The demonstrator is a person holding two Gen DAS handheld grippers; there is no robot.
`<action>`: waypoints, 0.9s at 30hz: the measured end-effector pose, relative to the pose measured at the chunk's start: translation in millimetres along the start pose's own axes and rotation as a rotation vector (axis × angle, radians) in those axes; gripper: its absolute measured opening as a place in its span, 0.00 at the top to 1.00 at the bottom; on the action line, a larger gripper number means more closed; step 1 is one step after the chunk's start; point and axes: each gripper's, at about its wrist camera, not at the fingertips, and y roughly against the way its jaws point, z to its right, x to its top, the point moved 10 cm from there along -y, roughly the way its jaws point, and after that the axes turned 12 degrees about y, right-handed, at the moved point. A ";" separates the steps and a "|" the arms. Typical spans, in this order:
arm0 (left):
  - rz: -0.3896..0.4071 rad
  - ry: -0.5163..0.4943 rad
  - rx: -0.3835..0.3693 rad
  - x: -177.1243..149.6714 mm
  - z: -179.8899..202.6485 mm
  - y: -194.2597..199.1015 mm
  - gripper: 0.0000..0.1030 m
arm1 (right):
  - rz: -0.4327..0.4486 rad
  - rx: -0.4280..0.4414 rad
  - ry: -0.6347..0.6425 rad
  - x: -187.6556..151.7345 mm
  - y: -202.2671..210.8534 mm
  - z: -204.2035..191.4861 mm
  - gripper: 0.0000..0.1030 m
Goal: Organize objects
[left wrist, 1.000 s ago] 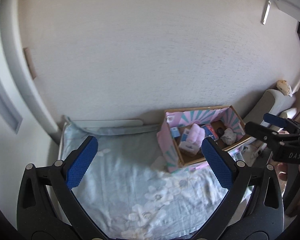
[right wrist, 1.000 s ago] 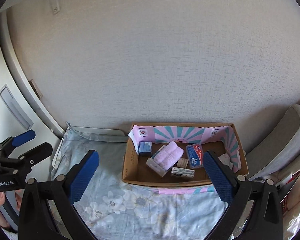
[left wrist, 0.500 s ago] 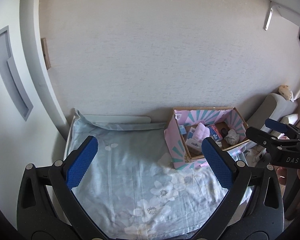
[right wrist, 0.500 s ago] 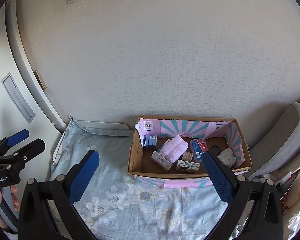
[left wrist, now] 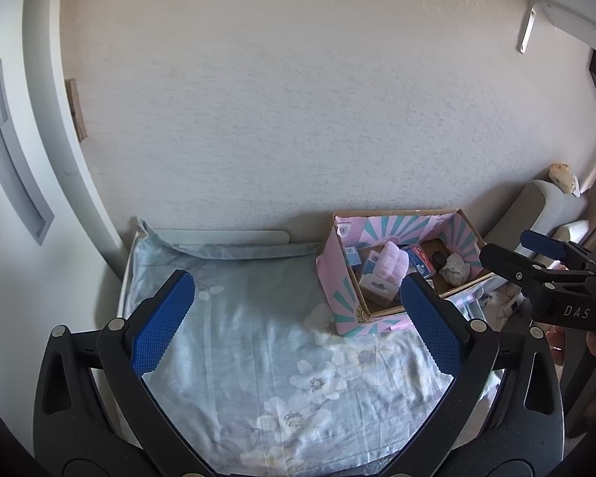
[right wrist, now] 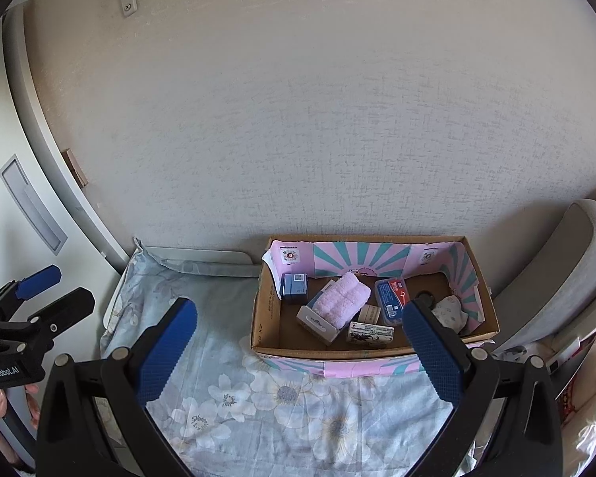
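Observation:
A cardboard box [right wrist: 266,318] with a pink and teal lining stands on a floral blue cloth [right wrist: 282,397] against the wall; it also shows in the left wrist view [left wrist: 343,302]. Inside lie a pink towel roll [right wrist: 343,298], a dark blue small box [right wrist: 294,287], a blue and red pack [right wrist: 393,302], a white carton [right wrist: 369,333] and a grey cloth bundle [right wrist: 451,312]. My right gripper [right wrist: 298,351] is open and empty, above the cloth in front of the box. My left gripper [left wrist: 294,322] is open and empty, left of the box.
A white door with a recessed handle [right wrist: 31,206] stands at the left. A grey cushioned seat [right wrist: 564,278] is right of the box. A shelf bracket [left wrist: 526,28] hangs on the wall above. The cloth covers a low surface ending at the wall.
Both grippers have pulled back and risen from the box, so it looks smaller and more wall shows. Both stay open and empty.

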 end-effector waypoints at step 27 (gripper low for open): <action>0.011 0.004 0.020 8.6 -8.3 -5.2 0.00 | 0.008 -0.026 -0.004 6.4 -4.1 0.8 0.00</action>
